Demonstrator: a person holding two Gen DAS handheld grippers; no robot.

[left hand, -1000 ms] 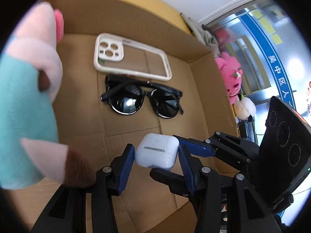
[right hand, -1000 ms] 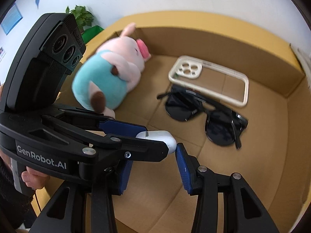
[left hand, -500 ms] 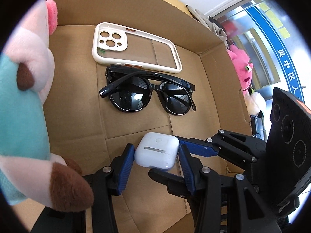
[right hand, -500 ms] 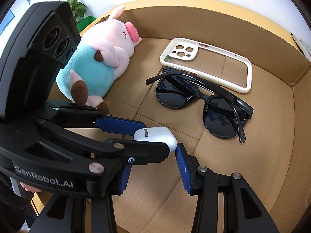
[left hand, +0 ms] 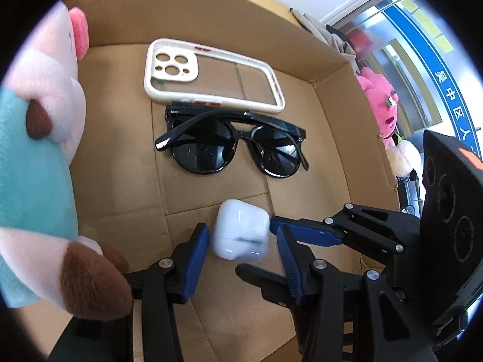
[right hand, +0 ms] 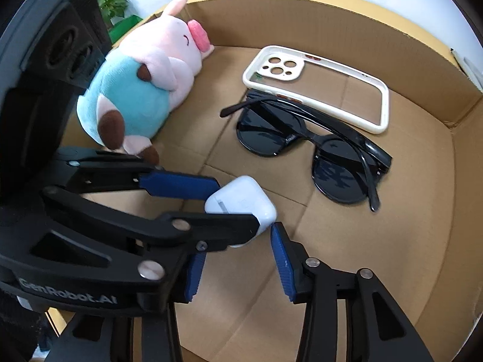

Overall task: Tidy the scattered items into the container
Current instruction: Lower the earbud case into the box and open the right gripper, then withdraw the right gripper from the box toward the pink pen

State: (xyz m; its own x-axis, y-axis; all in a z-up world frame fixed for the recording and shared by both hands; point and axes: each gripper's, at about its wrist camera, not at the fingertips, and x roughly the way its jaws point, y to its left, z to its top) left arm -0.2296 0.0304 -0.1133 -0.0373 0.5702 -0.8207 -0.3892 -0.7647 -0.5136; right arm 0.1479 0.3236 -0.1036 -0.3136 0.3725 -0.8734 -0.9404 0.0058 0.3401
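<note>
Both grippers point down into the open cardboard box [right hand: 302, 21], crossed over each other near its front. The white earbud case [left hand: 238, 235] sits tilted between them, inside the box and blurred in the left wrist view; I can't tell if it rests on the box floor. The left gripper [left hand: 242, 228] is spread around it: the case lies between its blue pads [left hand: 196, 256] with a thin strip of cardboard showing on each side, wider on the right, so there is no pinch. The right gripper [right hand: 237, 241] has just been opening its jaws and they stand apart, with the case at their tips. Its right pad tip is just beside the case's lower corner, and its left pad is half hidden behind the left gripper's finger. Also in the box, black sunglasses [right hand: 265, 138] lie folded and lenses up, just behind the earbud case. A cream phone case [right hand: 383, 102] lies flat behind them, touching the frame. A pink and teal plush pig [right hand: 142, 84] lies along the left side. Outside the box are a pink plush toy [left hand: 380, 102] on the right and a green plant [right hand: 111, 3] at far left.
</note>
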